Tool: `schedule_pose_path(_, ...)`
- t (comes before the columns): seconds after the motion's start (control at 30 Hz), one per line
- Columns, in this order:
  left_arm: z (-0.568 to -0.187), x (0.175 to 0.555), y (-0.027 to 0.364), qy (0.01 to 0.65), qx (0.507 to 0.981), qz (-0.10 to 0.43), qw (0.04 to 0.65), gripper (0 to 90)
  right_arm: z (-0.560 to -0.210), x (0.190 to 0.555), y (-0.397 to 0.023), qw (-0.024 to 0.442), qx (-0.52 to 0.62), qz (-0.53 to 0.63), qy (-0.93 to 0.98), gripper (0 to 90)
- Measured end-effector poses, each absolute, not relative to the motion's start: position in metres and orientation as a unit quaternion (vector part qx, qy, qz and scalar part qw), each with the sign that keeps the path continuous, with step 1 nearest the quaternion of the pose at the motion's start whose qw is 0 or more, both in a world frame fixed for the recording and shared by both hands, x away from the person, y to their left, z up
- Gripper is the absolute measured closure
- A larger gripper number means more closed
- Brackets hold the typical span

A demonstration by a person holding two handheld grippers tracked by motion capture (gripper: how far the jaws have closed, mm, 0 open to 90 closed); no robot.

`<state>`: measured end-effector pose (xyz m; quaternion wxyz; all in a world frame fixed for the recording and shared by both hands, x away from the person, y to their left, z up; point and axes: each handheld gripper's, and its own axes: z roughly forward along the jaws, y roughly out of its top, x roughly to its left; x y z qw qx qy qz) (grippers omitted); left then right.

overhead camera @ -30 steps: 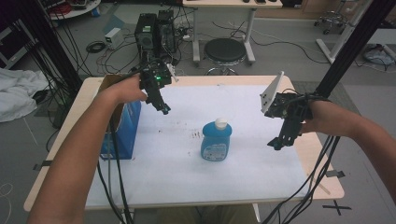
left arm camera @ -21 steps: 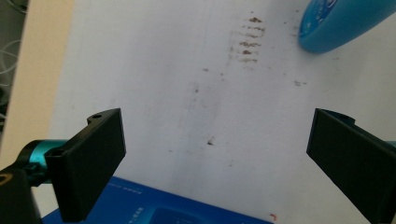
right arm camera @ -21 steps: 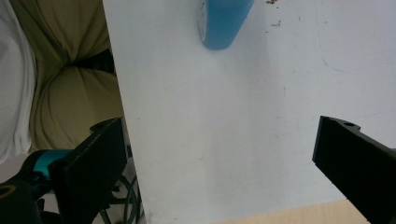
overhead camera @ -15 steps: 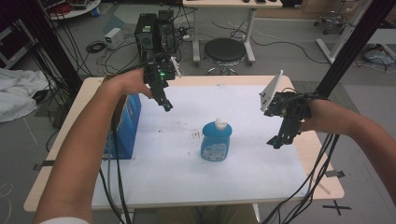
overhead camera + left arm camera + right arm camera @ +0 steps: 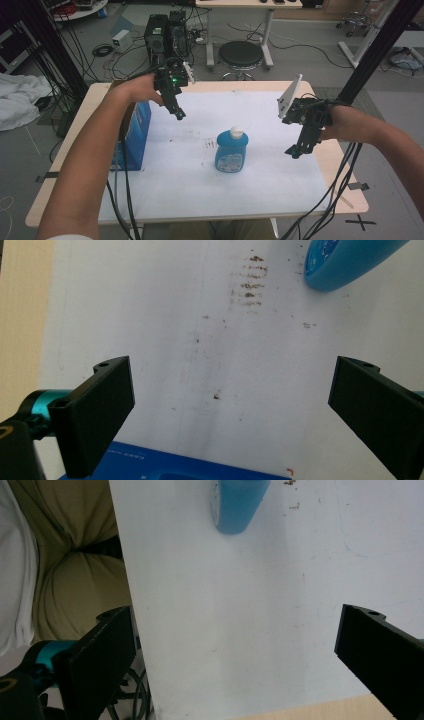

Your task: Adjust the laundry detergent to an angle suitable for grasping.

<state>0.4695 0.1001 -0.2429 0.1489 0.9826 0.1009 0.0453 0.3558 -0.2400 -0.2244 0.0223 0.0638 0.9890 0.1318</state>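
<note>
Both pairs of fingers are spread wide and hold nothing: the left gripper (image 5: 178,113) hangs above the back left of the white-covered surface (image 5: 280,200), just beside the blue box (image 5: 137,135), and the right gripper (image 5: 295,150) hangs over its right side. Between them, apart from both, the blue bottle (image 5: 231,152) with a white cap stands upright near the middle, with brown smudges (image 5: 250,285) beside it.

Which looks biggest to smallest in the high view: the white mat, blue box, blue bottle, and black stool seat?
1. white mat
2. blue box
3. and 4. black stool seat and blue bottle look alike; the stool stands farther off, so that ranking is unsure.
</note>
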Motion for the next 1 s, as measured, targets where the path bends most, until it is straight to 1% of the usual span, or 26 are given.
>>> schedule_pose_path(0.5, -0.2433, 0.4662, 0.0993, 0.098, 0.981, 0.045, 0.159, 4.6, -0.2233, 0.3578, -0.244, 0.027, 0.063, 0.135, 0.988, 2.3)
schedule_pose_path(0.7, -0.2399, 0.4627, 0.0994, 0.094, 0.981, 0.052, 0.162, 4.6, -0.2173, 0.3593, -0.2399, 0.03, 0.061, 0.136, 0.988, 2.3)
schedule_pose_path(1.0, -0.2392, 0.463, 0.1016, 0.098, 0.98, 0.056, 0.167, 4.6, -0.2172, 0.3573, -0.238, 0.031, 0.058, 0.133, 0.989, 2.3)
